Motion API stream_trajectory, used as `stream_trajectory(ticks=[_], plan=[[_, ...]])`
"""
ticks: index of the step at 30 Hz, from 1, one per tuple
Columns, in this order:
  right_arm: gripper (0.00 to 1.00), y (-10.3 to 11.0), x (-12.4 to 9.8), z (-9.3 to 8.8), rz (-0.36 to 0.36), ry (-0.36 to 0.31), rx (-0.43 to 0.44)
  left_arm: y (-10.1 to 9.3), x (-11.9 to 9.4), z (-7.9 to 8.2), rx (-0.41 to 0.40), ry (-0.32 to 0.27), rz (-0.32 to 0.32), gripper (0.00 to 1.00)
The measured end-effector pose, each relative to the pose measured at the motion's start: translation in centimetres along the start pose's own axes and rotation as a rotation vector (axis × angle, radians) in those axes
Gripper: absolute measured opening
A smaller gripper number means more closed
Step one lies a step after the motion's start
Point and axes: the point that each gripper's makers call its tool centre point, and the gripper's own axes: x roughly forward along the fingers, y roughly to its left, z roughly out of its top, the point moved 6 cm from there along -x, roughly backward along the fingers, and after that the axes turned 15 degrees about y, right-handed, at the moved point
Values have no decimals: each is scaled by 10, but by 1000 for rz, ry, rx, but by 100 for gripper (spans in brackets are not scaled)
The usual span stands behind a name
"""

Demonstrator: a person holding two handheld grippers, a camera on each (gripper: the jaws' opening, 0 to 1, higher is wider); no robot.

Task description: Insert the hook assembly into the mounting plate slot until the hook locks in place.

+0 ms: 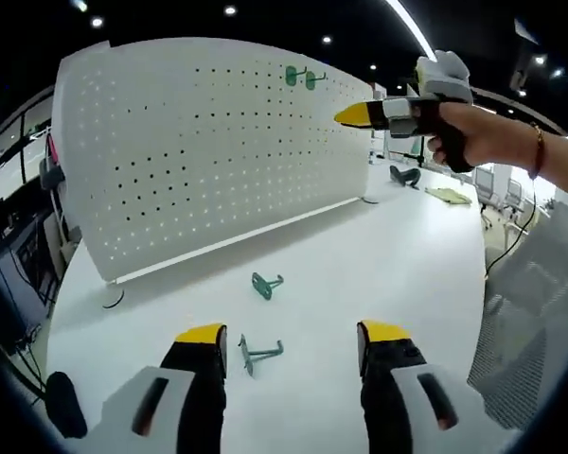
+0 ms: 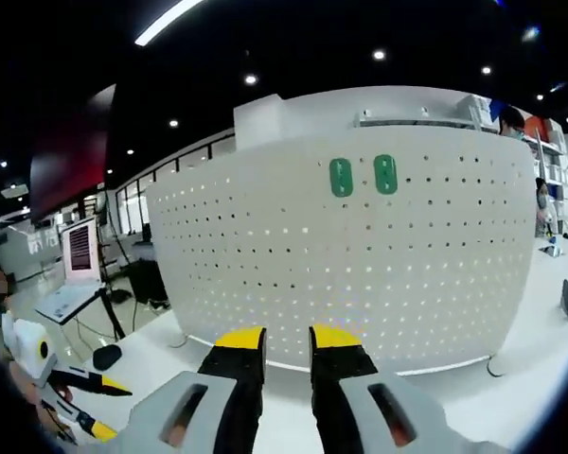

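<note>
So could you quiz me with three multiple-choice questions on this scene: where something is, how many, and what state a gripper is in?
1. Where do the loose green hooks lie?
A. on the white table
B. on a chair
C. in a box

2. How many green hooks are mounted on the pegboard?
A. none
B. two
C. five

3. The left gripper is:
A. clamping a hook
B. open, empty
C. holding a cable

Answers: 1 A, two hooks rest on the tabletop; 2 B, a pair sits near the top; 3 B, jaws apart, nothing between.

Left gripper (image 2: pixel 102 407) cut off at the right gripper view's lower-left edge, jaw gap unreadable; two mounted green hooks (image 2: pixel 363 176) seen face-on, prongs hidden; distant green object (image 1: pixel 406 175) on table (image 1: pixel 379 255) too small to identify.
</note>
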Motion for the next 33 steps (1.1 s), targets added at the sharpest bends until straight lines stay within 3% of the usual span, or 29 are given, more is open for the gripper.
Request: stream_trajectory(ticks=[4,8,12,17,26,33], plan=[[18,4,-5,-12,20,17,0,5,5,-6,-6,38,18,52],[18,4,-16,-26,30,34,6,10,7,-10,-23,46,48,36],[18,4,-25,-36,35,45,5,15,17,-17,-31,91,57,37],[18,6,-37,-48,27,72,-25,22,27,-23,-48,133,81,27],[18,15,-43,-70,42,103,-10,26,38,-31,-26,200,85,21],[18,18,-49,-79,55,109,6,26,42,-31,-27,208,103,16]])
